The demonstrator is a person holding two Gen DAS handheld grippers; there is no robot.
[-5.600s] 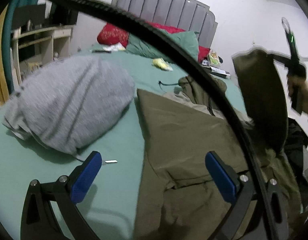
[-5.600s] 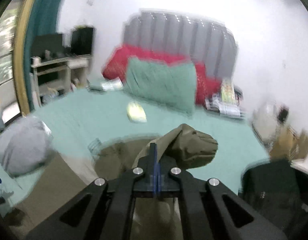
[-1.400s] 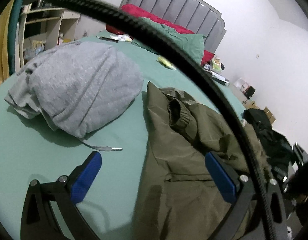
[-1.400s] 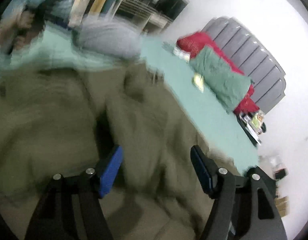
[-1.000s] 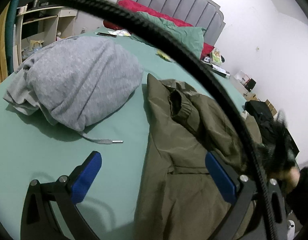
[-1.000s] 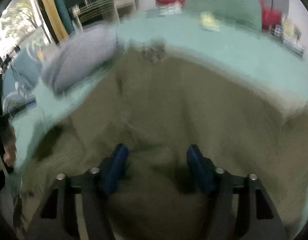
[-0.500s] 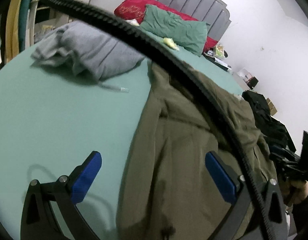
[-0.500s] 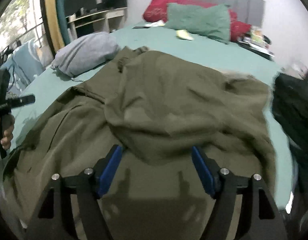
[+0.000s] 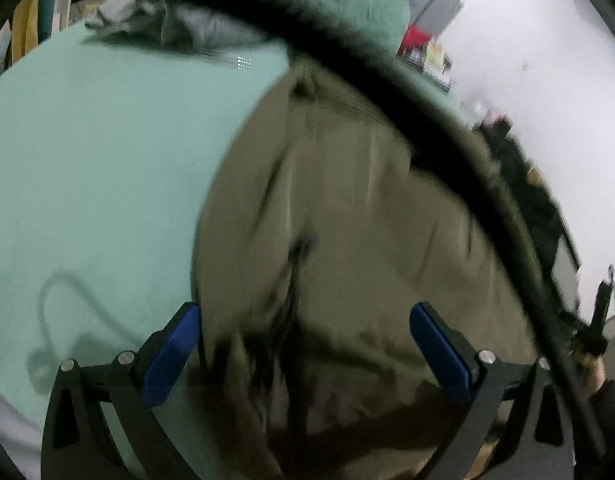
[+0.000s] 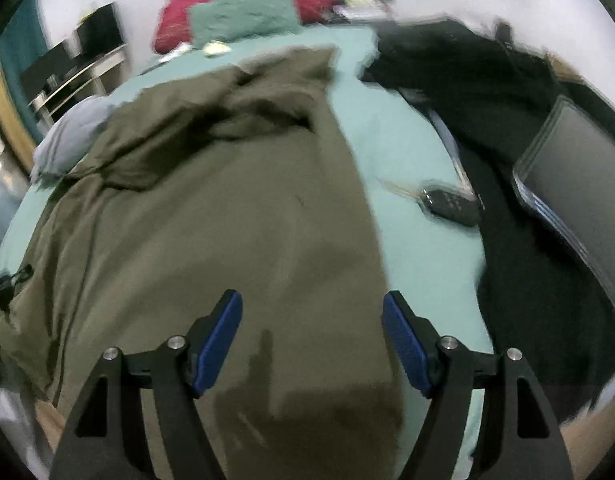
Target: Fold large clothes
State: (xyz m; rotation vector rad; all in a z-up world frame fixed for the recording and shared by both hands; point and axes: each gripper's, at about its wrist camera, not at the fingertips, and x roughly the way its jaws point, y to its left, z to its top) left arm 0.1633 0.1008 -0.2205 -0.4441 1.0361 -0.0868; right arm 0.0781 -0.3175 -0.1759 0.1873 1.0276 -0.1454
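An olive-green jacket (image 9: 347, 208) (image 10: 211, 208) lies spread over the green bed sheet (image 9: 87, 152) (image 10: 407, 216), its sleeves bunched toward the far end. My left gripper (image 9: 305, 344) hovers open above the jacket's near left hem, blue pads wide apart and nothing between them. My right gripper (image 10: 311, 340) hangs open over the jacket's near right edge, also holding nothing. In the left wrist view the right gripper (image 9: 595, 320) appears small at the far right in a hand. Both views are blurred by motion.
A grey hoodie (image 9: 167, 28) (image 10: 67, 136) lies at the far left of the bed. Green and red pillows (image 10: 243, 16) rest against the headboard. A black garment (image 10: 487, 92), a dark key fob (image 10: 447, 204) and a grey flat case (image 10: 579, 184) sit at the right. A black cable (image 9: 447, 120) crosses the left wrist view.
Both grippers have swept toward the near hem of the jacket. The right one let go of the sleeve earlier and swung to the jacket's right edge; the left one dropped closer to the cloth.
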